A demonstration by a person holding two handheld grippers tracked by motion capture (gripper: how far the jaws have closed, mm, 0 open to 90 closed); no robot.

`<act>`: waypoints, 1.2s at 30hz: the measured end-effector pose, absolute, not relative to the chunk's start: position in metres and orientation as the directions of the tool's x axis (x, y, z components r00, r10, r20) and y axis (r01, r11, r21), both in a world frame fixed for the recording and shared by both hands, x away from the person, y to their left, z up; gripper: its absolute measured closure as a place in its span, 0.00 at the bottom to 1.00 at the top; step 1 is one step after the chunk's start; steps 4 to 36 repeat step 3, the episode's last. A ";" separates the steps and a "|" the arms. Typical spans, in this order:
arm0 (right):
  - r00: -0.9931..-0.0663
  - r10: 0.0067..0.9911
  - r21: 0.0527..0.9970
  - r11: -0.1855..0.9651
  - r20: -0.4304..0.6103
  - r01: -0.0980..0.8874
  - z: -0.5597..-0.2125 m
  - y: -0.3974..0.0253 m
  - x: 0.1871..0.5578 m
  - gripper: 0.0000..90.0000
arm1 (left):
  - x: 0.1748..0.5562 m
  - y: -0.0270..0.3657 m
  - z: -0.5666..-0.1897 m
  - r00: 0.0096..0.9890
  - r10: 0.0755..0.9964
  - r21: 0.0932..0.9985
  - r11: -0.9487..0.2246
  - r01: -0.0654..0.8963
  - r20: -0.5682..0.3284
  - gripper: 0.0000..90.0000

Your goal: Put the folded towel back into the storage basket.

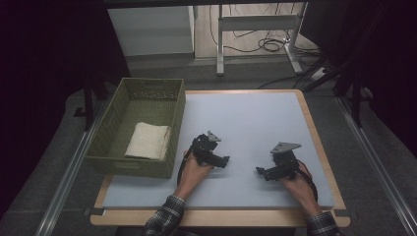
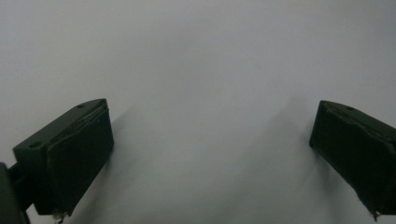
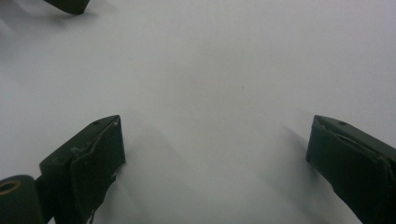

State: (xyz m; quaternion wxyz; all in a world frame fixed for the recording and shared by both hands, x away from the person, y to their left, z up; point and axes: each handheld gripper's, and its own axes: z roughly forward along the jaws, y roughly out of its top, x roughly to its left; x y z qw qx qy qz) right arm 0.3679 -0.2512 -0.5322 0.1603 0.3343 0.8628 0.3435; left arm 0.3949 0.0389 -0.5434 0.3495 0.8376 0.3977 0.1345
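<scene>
From the high view, a green basket (image 1: 135, 129) sits at the left edge of the table (image 1: 255, 123), overhanging its near left corner a little, and a folded cream towel (image 1: 148, 140) lies inside it toward the near end. The left gripper (image 1: 222, 161) rests low over the pale mat just right of the basket, and the right gripper (image 1: 260, 171) sits well apart from it toward the near right; their tips point at one another across bare mat. The left gripper view adds what the overhead cannot: its jaws stand wide apart with nothing between them, just pale surface. The right gripper view shows the same of its own jaws (spread wide, empty), and at its top left corner a dark tip of the left gripper (image 3: 70, 5).
</scene>
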 end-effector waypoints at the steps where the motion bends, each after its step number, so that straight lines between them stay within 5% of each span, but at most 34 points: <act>1: -0.725 0.687 0.700 0.539 -0.045 0.467 -0.532 -0.251 0.368 0.05 | 0.394 0.037 -0.544 0.650 0.759 0.690 -0.452 0.565 -0.035 0.00; 36: -0.725 0.687 0.701 0.539 -0.045 0.467 -0.533 -0.251 0.368 0.05 | 0.394 0.037 -0.544 0.649 0.760 0.692 -0.449 0.565 -0.037 0.00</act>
